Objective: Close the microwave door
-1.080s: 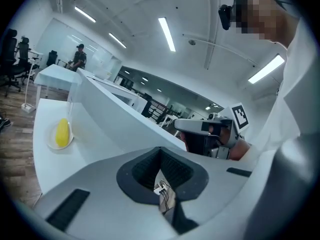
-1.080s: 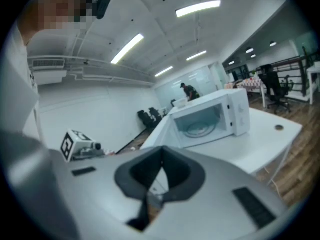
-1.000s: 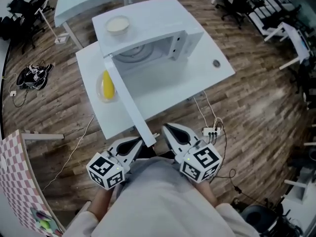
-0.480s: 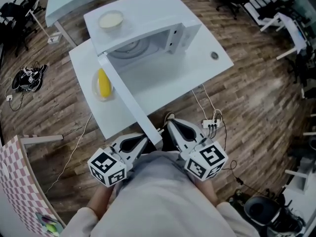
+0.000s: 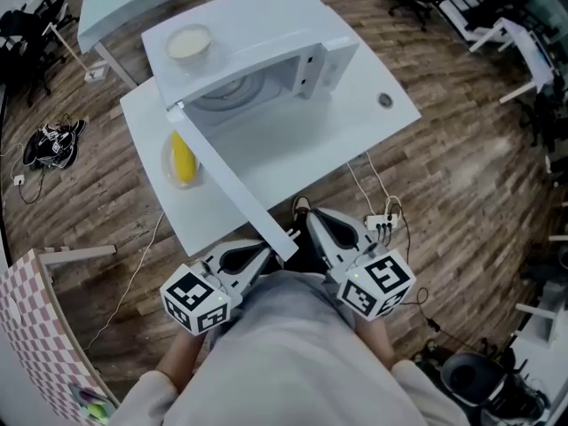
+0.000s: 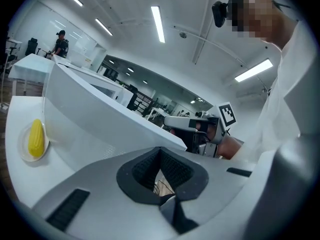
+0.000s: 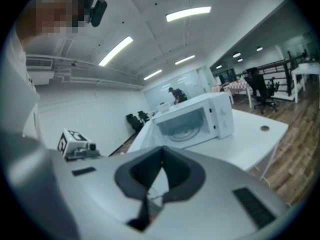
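Both grippers sat close to the person's body, each with its jaws pressed together and nothing between them. The left gripper lay just beside the free end of the microwave door, and the right gripper lay near its other side. The door stood swung wide open from the microwave on the white table, with a corn cob beside it.

The open microwave door juts past the tabletop edge, its free end between the left hand-held gripper and right hand-held gripper. Right of it the tabletop lies bare; left, a plate of corn sits just beside the door.
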Motion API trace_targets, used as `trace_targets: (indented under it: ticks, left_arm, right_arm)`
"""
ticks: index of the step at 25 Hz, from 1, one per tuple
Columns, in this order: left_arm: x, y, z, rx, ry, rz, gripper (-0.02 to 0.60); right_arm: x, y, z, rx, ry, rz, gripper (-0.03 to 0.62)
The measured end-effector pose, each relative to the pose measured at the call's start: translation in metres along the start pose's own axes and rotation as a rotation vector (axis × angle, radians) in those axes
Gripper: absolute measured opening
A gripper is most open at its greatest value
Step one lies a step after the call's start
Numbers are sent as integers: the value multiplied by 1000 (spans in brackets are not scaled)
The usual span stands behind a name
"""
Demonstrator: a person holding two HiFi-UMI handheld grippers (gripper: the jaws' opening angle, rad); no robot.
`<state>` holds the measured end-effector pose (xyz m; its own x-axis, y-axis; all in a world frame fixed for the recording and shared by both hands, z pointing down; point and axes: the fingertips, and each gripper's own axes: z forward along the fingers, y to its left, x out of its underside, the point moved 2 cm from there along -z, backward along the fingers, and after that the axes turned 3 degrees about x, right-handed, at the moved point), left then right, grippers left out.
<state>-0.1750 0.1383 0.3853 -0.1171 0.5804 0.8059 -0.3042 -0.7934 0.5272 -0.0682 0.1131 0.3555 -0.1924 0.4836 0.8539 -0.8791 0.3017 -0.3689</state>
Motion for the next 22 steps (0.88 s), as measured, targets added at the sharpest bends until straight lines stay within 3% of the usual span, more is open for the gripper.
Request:
trace_targets:
  ticks: [11, 22]
  left_arm:
    - [-12, 7, 19, 5, -17, -55, 17]
    - [-17, 11, 32, 32, -22, -92, 17]
  right_arm:
    - [-8, -19, 9, -31, 20, 14, 21]
    - [-10, -34, 8, -8, 30, 34, 21]
